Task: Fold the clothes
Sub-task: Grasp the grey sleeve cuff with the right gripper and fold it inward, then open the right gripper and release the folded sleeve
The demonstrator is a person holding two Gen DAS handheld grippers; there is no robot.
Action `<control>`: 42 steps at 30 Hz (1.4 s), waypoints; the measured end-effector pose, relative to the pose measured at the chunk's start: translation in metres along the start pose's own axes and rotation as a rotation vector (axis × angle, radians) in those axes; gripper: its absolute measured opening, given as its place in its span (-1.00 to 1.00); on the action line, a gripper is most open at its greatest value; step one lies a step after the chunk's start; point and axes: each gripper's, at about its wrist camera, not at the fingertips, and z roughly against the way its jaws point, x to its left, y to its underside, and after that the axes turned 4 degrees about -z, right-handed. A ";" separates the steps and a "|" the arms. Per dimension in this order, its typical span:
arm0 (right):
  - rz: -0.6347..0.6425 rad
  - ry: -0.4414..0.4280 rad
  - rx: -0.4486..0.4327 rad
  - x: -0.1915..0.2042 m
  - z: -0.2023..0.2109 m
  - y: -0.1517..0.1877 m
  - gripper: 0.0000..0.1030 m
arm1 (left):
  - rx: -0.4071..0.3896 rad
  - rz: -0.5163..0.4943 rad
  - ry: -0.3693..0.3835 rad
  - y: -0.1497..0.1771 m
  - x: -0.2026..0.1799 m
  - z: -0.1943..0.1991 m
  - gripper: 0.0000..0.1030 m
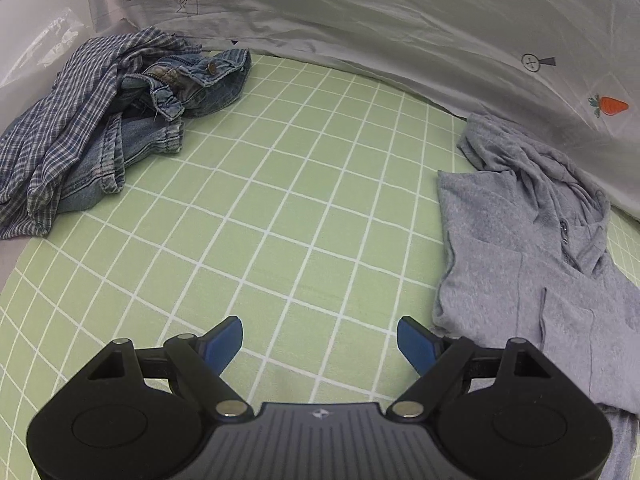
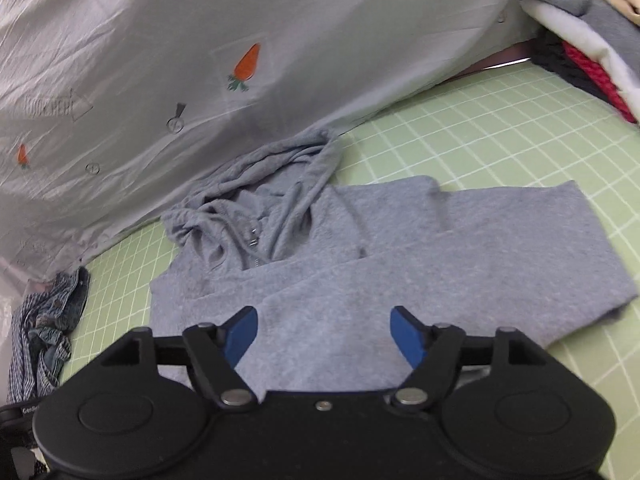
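Jaws on the right gripper (image 2: pixel 324 334) stand wide apart with nothing pinched between them, hovering just over the grey hoodie (image 2: pixel 400 248). That hoodie lies spread on the green checked sheet (image 2: pixel 520 140), one sleeve folded across its body, its hood bunched against the white printed cloth (image 2: pixel 200 40) hanging behind. The left gripper (image 1: pixel 320 344) is likewise spread open and empty, poised above bare sheet with the hoodie's edge just beside its right finger. Further off at the far left, against the same cloth, sits a crumpled heap: a blue checked shirt (image 1: pixel 60 128) tangled with a denim garment (image 1: pixel 192 80). At the far right a stack of folded clothes (image 2: pixel 592 28) rests near the sheet's edge.
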 end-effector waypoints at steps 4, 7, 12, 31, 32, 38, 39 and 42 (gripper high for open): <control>0.013 0.158 -0.081 -0.027 0.031 0.005 0.98 | -0.013 -0.047 0.022 0.007 -0.019 0.014 0.65; 0.060 0.255 -0.117 -0.046 0.046 0.012 1.00 | -0.017 -0.077 0.034 0.012 -0.036 0.019 0.65; 0.050 0.340 -0.098 -0.083 0.055 0.019 1.00 | -0.026 -0.106 0.060 0.015 -0.064 0.019 0.65; -0.039 0.477 -0.023 -0.143 -0.009 -0.020 1.00 | 0.050 -0.350 0.223 0.007 -0.178 -0.043 0.19; -0.051 0.482 -0.014 -0.146 -0.011 -0.018 1.00 | 0.060 -0.354 0.229 0.007 -0.179 -0.045 0.15; -0.114 0.472 0.004 -0.160 -0.014 -0.013 1.00 | 0.062 -0.374 0.241 0.008 -0.182 -0.048 -0.43; -0.110 0.474 0.005 -0.159 -0.015 -0.014 1.00 | 0.055 -0.385 0.241 0.008 -0.182 -0.046 -0.65; -0.104 0.478 -0.004 -0.157 -0.013 -0.014 1.00 | 0.025 -0.396 0.257 0.007 -0.179 -0.040 -0.77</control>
